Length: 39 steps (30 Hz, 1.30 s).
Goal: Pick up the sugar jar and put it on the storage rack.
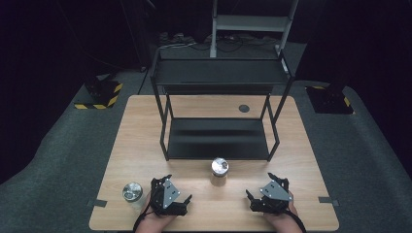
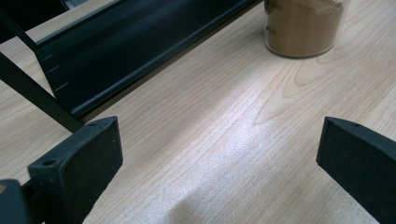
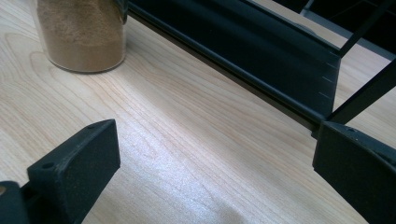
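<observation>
A clear jar of brown powder with a silver lid (image 1: pixel 219 172) stands on the wooden table (image 1: pixel 141 145) just in front of a black two-level shelf rack (image 1: pixel 218 138). A second silver-lidded jar (image 1: pixel 132 193) stands near the front left, beside my left gripper (image 1: pixel 173 188). The left gripper rests open near the front edge, its jaws wide apart over bare wood; the powder jar (image 2: pixel 303 28) lies ahead to its right. My right gripper (image 1: pixel 265 187) is open too, at the front right, with the same jar (image 3: pixel 81 35) ahead to its left.
The rack's lower tray (image 2: pixel 140 51) sits low on the table and its upper shelf (image 1: pixel 221 73) stands above it on thin legs. A small dark round mark (image 1: pixel 244 108) lies behind the rack. Grey floor surrounds the table.
</observation>
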Available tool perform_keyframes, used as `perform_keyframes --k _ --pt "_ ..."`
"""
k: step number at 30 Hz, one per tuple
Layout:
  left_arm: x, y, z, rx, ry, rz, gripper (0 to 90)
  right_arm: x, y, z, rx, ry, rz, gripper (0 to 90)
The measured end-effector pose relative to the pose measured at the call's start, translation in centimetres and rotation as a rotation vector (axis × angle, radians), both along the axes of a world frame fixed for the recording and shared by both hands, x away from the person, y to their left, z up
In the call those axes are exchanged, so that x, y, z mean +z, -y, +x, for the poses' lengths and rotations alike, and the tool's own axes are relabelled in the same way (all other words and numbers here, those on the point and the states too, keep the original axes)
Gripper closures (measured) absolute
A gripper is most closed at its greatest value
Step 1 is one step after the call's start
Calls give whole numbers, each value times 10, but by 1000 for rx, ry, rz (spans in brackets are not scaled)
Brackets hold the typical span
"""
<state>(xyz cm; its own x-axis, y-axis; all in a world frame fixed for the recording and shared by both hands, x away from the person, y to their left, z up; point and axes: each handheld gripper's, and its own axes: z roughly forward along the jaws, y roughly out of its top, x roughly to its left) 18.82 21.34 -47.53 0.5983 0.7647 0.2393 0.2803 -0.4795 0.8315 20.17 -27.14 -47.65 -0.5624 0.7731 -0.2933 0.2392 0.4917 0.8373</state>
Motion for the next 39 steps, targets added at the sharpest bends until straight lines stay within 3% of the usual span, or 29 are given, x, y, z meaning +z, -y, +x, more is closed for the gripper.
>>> perform_keyframes --k 11,26,34,39 --pt "-1 -1 0 4 2 -11 8 0 -3 -2 7 11 -30 0" --pt "-1 -10 -1 9 2 -70 7 2 -4 0 18 -3 -55 0" --pt "7 -17 -11 -7 29 -113 5 3 -3 1 13 -14 -44 0" --pt "13 -18 -17 -34 55 -116 5 3 -3 1 12 -15 -43 0"
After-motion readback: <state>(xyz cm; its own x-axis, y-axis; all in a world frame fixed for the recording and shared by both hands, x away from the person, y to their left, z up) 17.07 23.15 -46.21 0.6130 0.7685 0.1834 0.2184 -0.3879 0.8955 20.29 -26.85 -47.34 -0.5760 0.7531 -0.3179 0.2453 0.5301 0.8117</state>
